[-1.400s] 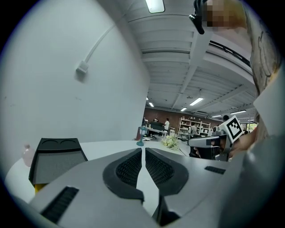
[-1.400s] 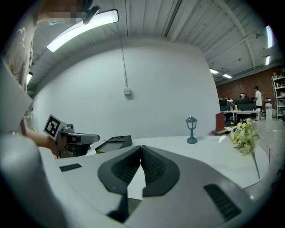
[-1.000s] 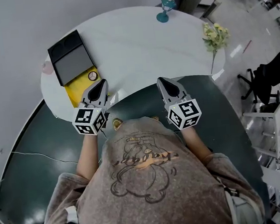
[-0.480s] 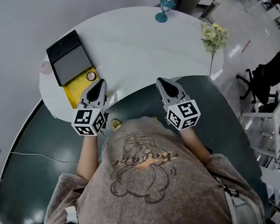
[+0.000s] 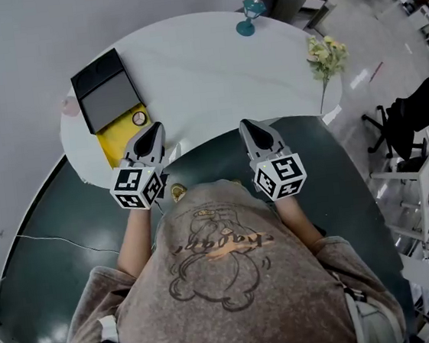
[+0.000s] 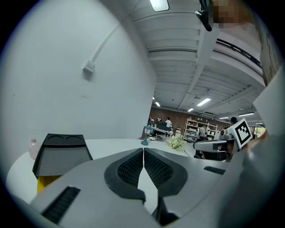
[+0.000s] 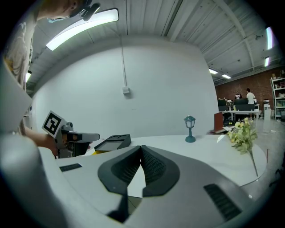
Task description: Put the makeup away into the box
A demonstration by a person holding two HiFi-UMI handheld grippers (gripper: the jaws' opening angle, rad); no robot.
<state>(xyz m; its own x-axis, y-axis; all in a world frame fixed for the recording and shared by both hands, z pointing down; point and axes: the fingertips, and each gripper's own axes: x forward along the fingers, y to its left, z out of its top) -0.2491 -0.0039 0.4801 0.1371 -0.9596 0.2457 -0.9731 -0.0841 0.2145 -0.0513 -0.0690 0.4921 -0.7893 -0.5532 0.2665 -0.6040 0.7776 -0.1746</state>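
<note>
Small round pot [image 5: 140,118], likely makeup, on yellow pad [image 5: 113,146], just beside black box [image 5: 105,91]. Looks light, hard, slippery, so pinch across its sides. Pink thing [image 5: 71,105] touches box's other side. Left gripper [image 5: 151,132] near box, right gripper [image 5: 251,126] farther off. Both clenched, empty.

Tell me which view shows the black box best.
Head view: the black box lies whole, seen from above. The left gripper view shows it close but foreshortened; the right gripper view, small and far.
</note>
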